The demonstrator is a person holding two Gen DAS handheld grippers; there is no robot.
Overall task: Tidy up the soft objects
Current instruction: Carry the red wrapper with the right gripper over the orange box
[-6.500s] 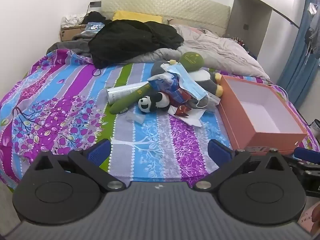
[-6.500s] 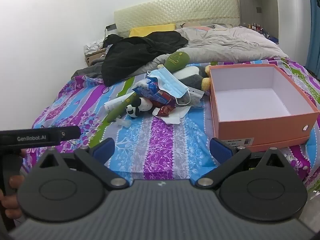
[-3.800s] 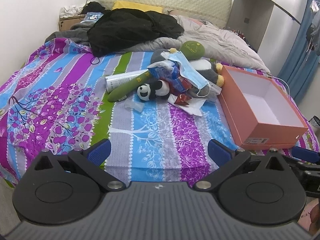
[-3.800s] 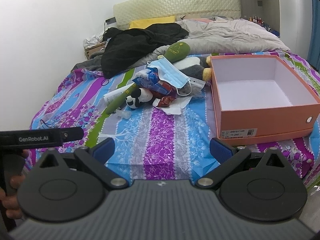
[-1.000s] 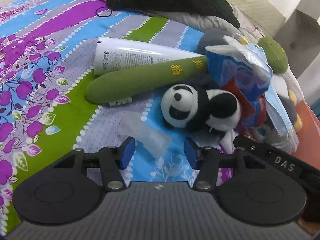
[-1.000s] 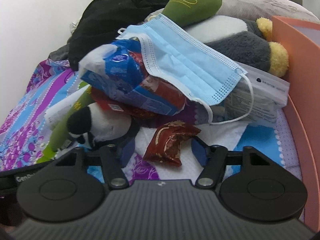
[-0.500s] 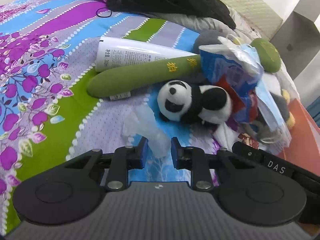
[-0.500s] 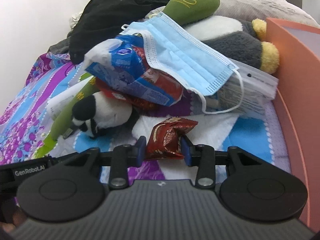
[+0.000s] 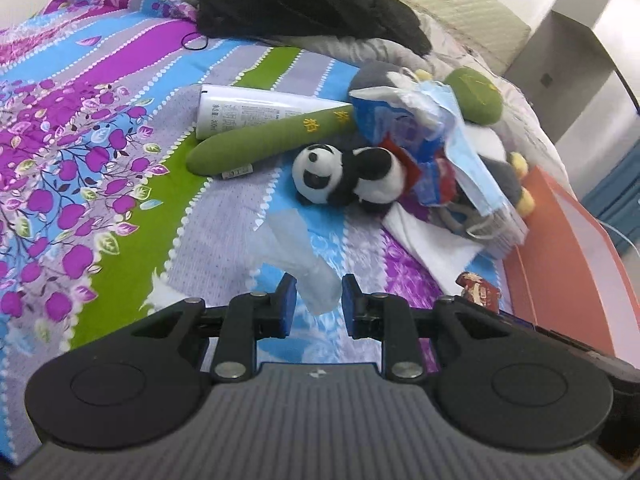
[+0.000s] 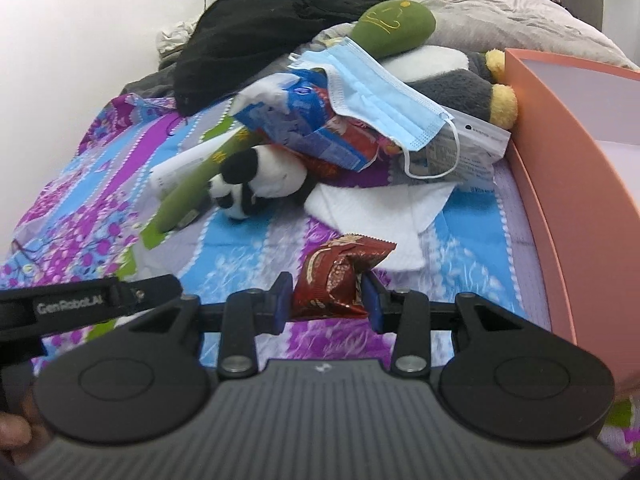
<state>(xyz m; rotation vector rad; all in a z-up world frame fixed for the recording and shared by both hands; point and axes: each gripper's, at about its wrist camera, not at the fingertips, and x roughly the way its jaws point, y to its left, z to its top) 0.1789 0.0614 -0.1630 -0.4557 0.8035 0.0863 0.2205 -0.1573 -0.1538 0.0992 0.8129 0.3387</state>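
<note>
My left gripper is shut on a clear crumpled plastic wrapper, lifted off the patterned bedspread. My right gripper is shut on a dark red snack packet, also raised off the bed. Behind both lies a pile: a small panda plush, a long green plush with a round head, a grey and white plush with yellow feet, a blue face mask, a blue snack bag and a white tissue.
An open orange box stands on the bed right of the pile. A white tube lies beside the green plush. Black clothing and a grey quilt cover the far end. The left gripper's handle shows at the right view's left edge.
Both grippers closed on their items, the left on the clear wrapper and the right on the red packet, then lifted them and drew back from the pile.
</note>
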